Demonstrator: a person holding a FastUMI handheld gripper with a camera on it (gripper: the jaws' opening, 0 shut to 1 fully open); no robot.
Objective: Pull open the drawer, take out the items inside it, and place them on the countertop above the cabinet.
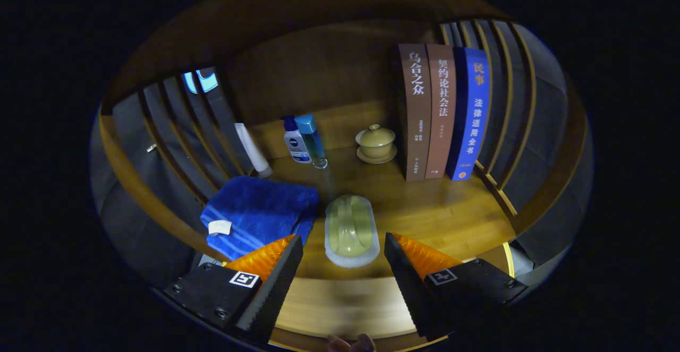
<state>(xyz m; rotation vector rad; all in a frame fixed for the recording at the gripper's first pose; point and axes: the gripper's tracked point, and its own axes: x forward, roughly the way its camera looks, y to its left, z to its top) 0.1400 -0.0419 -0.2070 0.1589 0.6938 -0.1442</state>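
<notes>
A pale green soap in a clear oval dish (351,231) lies on the wooden countertop (446,214), just ahead of my fingers and in line with the gap between them. To its left, a folded blue towel (258,214) with a white tag rests on the countertop, touching the left finger's outline. My gripper (344,250) is open with nothing between its fingers. The countertop's front edge (340,299) runs below the fingers. The drawer is hidden from this angle.
At the back stand a white tube (253,150), two small bottles (304,140), a lidded tea cup on a saucer (376,143) and three upright books (443,110). Slatted side panels (510,108) close in both sides. Fingertips of a hand (350,344) show at the bottom.
</notes>
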